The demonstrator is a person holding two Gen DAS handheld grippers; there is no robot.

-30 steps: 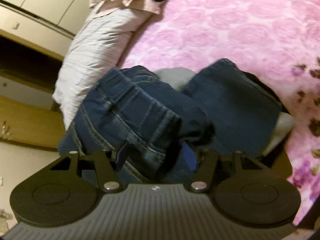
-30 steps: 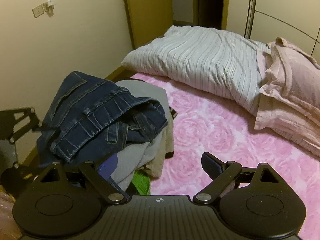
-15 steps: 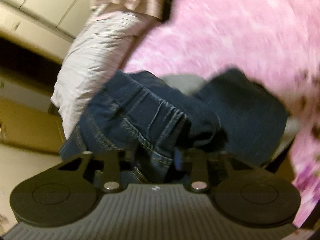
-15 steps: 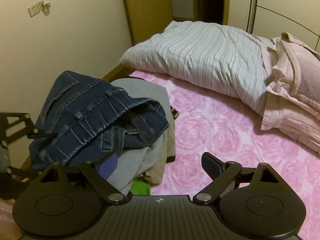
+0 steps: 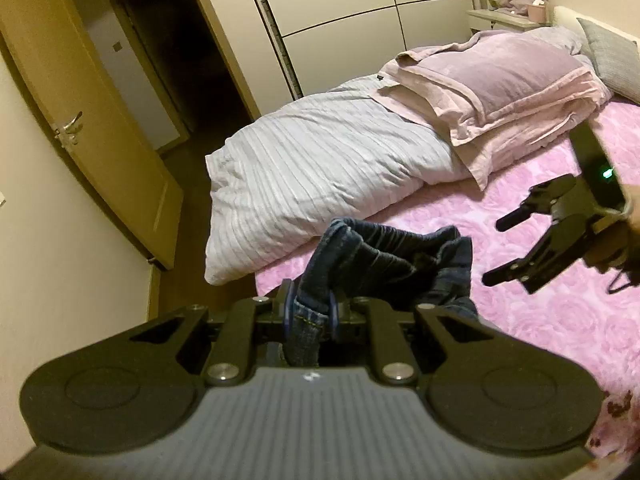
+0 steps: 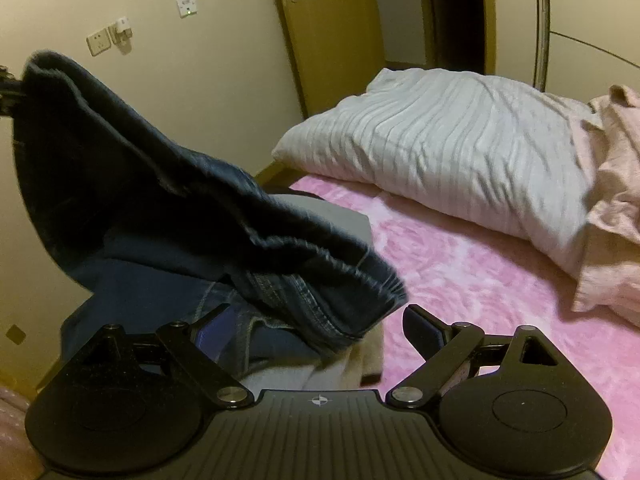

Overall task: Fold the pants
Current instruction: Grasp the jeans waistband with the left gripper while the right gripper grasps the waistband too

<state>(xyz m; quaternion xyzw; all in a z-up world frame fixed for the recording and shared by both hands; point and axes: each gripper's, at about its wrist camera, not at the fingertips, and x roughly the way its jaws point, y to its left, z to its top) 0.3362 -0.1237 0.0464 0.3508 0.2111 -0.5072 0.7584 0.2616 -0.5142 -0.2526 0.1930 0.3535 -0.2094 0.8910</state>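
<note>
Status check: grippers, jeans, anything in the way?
Left gripper just closed, shut on jeans. Right gripper open, empty. Jeans partly over clothes pile. Pink bedspread ahead.

place: a bedroom in a home, as i see it
bed: pink rose-patterned blanket [image 5: 540, 304] spread over it, wooden frame edge at the foot
bedding: a striped white pillow [image 5: 320, 184], with pink pillows [image 5: 500, 92] stacked beside it
storage: tall cream wardrobe doors [image 5: 360, 8] along the far wall
door: yellow-brown wooden door [image 5: 92, 128] with a lever handle, standing open on a dark hallway
walls: plain cream, with a wall socket [image 6: 99, 41] and a switch
clothes: a heap of garments on the bed corner
</note>
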